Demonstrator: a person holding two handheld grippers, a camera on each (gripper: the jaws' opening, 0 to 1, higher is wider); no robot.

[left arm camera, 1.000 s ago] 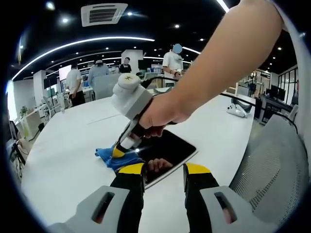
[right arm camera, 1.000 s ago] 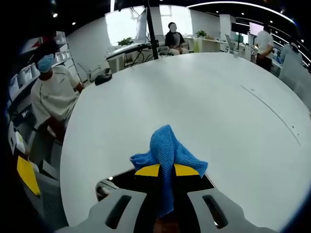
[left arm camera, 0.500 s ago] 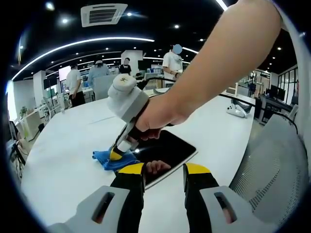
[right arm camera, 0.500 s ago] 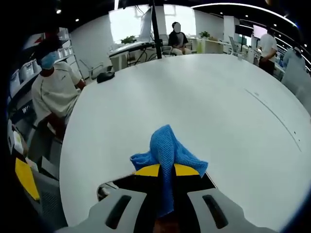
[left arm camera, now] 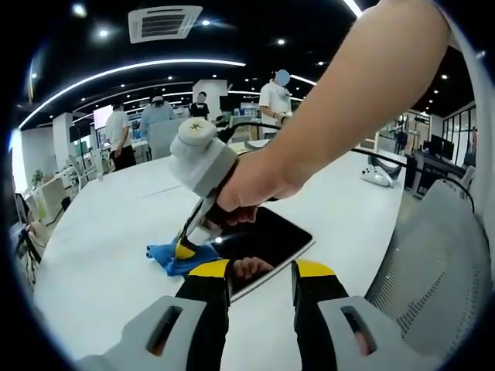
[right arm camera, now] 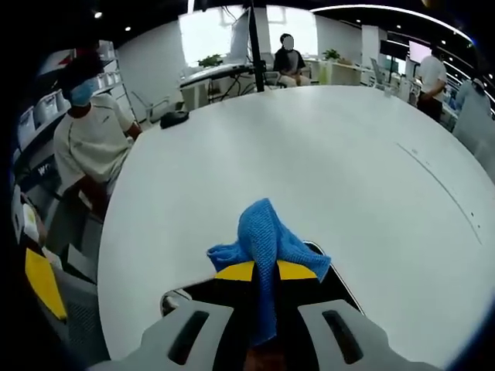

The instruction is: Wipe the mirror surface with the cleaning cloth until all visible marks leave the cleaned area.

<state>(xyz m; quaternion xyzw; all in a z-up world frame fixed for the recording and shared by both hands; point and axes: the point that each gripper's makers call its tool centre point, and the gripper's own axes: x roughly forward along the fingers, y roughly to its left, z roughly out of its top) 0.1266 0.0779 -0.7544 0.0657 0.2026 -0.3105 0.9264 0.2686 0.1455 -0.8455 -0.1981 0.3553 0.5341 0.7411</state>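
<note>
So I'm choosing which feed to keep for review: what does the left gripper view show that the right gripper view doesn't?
Left gripper view: the person's hand on the right tongs, and a mesh chair. Right gripper view: a seated person in a mask beside the table. Both: the blue cloth clamped in the right tongs, the dark mirror and the white table.

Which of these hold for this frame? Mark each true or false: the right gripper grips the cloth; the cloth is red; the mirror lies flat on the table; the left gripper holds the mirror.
1. The right gripper grips the cloth. True.
2. The cloth is red. False: it is blue.
3. The mirror lies flat on the table. True.
4. The left gripper holds the mirror. False: its jaws are open, with nothing between them.
</note>
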